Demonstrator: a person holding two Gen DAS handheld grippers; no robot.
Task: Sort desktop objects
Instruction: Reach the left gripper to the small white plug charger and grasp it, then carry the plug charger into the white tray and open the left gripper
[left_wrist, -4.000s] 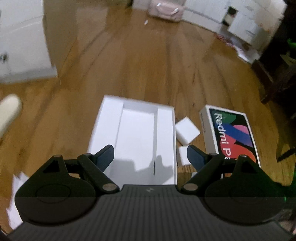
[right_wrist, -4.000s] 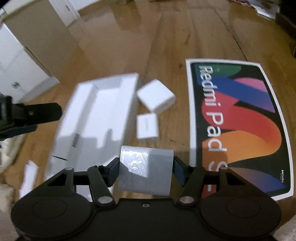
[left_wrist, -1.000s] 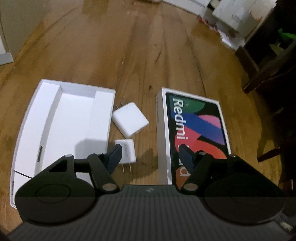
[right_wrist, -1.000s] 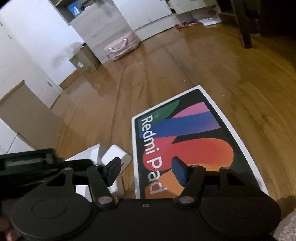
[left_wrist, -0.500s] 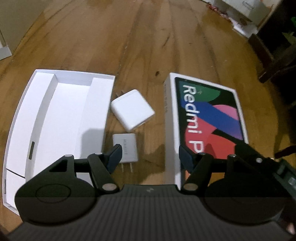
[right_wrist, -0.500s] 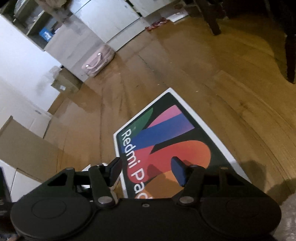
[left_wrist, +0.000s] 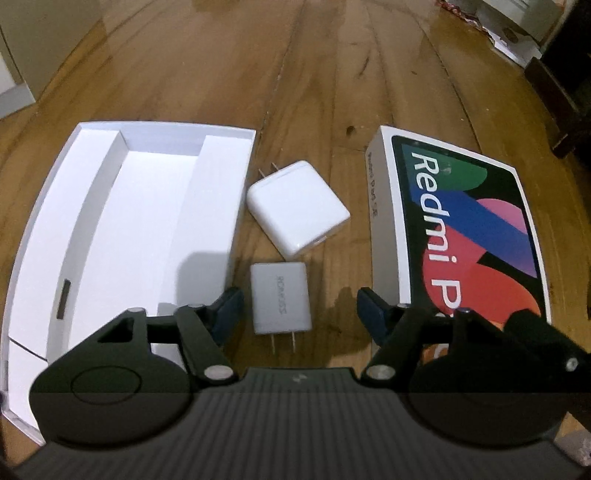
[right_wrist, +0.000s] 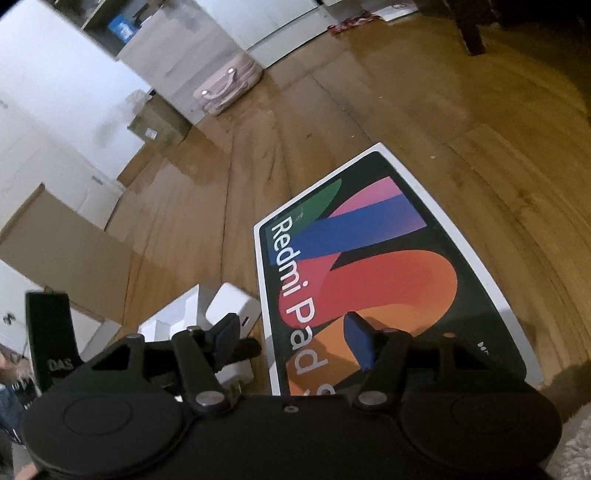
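Chargers sit mid-frame in the left wrist view. At far left lies the open white tray (left_wrist: 110, 229) on the wood floor (left_wrist: 295, 74); beside it the large charger (left_wrist: 297, 208) and, lower, the small charger (left_wrist: 279, 297); at right, the Redmi Pad box (left_wrist: 461, 229). Left gripper (left_wrist: 297, 314) hangs spread wide, empty, above the small charger. Right gripper (right_wrist: 291, 341) gapes empty over the box's lower-left edge.
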